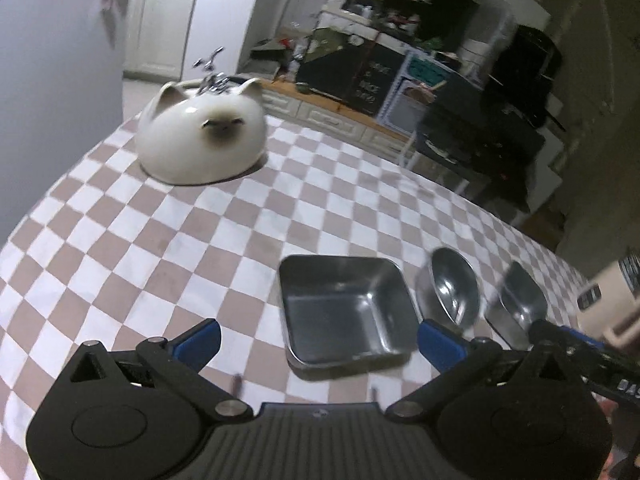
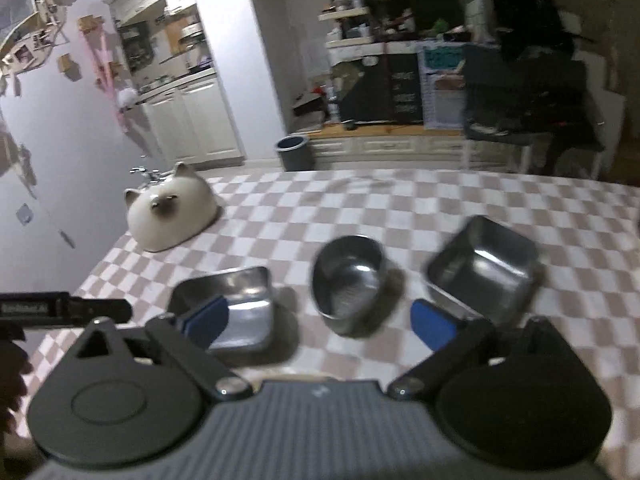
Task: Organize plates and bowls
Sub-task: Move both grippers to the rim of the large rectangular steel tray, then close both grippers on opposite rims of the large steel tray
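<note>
The left gripper (image 1: 318, 342) is hovering over the checkered bench (image 1: 160, 248), its blue-padded jaws standing wide apart with nothing between them. A square steel tray (image 1: 344, 312) is lying at about five o'clock of centre. Toward three o'clock from it, a round steel bowl (image 1: 454, 286) and another steel container (image 1: 520, 300) are sitting. A white cat-shaped ceramic bowl (image 1: 202, 136) is resting upside down at ten o'clock.
</note>
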Demonstrator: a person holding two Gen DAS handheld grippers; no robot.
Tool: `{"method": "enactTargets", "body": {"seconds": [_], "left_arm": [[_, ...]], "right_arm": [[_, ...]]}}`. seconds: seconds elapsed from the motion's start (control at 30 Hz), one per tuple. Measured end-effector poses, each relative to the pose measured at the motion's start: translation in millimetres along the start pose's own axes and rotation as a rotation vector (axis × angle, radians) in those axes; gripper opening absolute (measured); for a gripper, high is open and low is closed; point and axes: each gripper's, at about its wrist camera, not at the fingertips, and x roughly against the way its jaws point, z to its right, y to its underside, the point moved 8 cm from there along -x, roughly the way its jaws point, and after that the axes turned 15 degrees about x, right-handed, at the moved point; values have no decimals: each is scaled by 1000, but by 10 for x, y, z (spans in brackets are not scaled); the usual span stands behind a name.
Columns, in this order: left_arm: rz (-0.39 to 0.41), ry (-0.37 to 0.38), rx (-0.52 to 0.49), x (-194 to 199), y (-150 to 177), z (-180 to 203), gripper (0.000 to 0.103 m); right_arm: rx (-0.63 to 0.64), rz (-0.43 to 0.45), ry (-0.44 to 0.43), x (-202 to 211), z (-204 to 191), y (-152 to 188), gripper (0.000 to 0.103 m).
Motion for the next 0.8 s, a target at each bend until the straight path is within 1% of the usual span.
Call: {"method": "enactTargets", "body": {"seconds": [0.07, 0.1, 0.17, 0.2, 0.23, 0.27, 0.37, 0.4, 0.47, 0.63, 0.7, 0.73, 0.77, 0.8], "left_arm": [[-6, -5, 19, -94, -66, -59, 97], [-12, -6, 25, -137, -88, -91, 94], [-37, -13, 45, -255, -125, -156, 76], [-49, -20, 59, -297, -129, -196, 71], [-65, -25, 74, -350, -134, -234, 62], [-81, -28, 88, -394, -125, -271, 56], [-120, -19, 119, -496, -97, -328, 48], [-126, -19, 119, -519, -92, -334, 47], [-135, -27, 109, -560, -81, -347, 43], [-162, -40, 110, -669, -60, -395, 39], [-168, -44, 111, -716, -62, -415, 35], [-174, -42, 112, -738, -58, -422, 31], [-181, -33, 115, -760, -57, -422, 28], [-188, -22, 119, -779, -58, -415, 25]], "right_arm": [[-9, -11, -23, -169, -40, -50, 83], [-9, -14, -38, -256, -65, -89, 80], [-2, -20, -97, -417, -144, -130, 67], [0, -29, -114, -488, -179, -137, 64], [4, -42, -128, -574, -218, -148, 58], [8, -52, -136, -630, -269, -155, 51], [25, -86, -166, -831, -389, -162, 43], [30, -98, -168, -879, -427, -165, 42], [40, -131, -151, -1023, -468, -151, 41], [15, -188, -125, -1268, -468, -82, 39], [24, -208, -110, -1341, -469, -56, 36], [32, -220, -101, -1367, -465, -39, 32], [36, -227, -97, -1370, -454, -5, 19], [37, -232, -98, -1367, -441, 13, 10]]}}
